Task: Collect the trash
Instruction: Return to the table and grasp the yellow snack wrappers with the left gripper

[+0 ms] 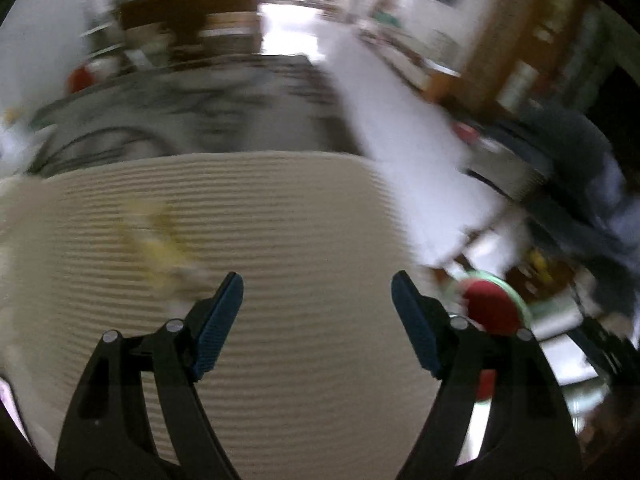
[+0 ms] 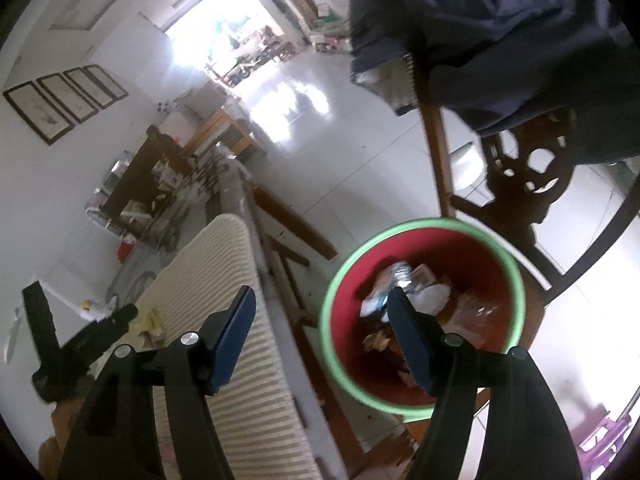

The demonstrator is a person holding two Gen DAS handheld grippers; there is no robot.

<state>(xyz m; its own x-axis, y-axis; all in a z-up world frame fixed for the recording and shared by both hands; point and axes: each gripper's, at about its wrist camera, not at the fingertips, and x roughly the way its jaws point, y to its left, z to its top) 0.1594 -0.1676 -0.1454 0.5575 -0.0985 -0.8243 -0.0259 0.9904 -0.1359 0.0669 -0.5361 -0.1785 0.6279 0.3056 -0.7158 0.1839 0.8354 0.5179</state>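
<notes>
My right gripper [image 2: 321, 295] is open and empty, hovering at the near rim of a red bin with a green rim [image 2: 516, 280]. Inside the bin lie crumpled white paper [image 2: 434, 296], a clear plastic bottle [image 2: 404, 276] and brown scraps. My left gripper [image 1: 317, 280] is open and empty too, above a cream ribbed mat [image 1: 300, 208]. Blurred yellow scraps [image 1: 164, 248] lie on the mat just left of its left finger. The same bin [image 1: 494, 308] shows past its right finger. In the right wrist view the left gripper [image 2: 80, 300] is at the far left, near the yellow scraps [image 2: 154, 320].
A carved wooden chair [image 2: 520, 176] draped with a dark blue garment [image 2: 500, 20] stands behind the bin. The mat [image 2: 240, 360] ends at an edge beside the bin, with wooden frame bars [image 2: 288, 216] below. White tiled floor [image 2: 340, 140] stretches beyond. The left wrist view is motion-blurred.
</notes>
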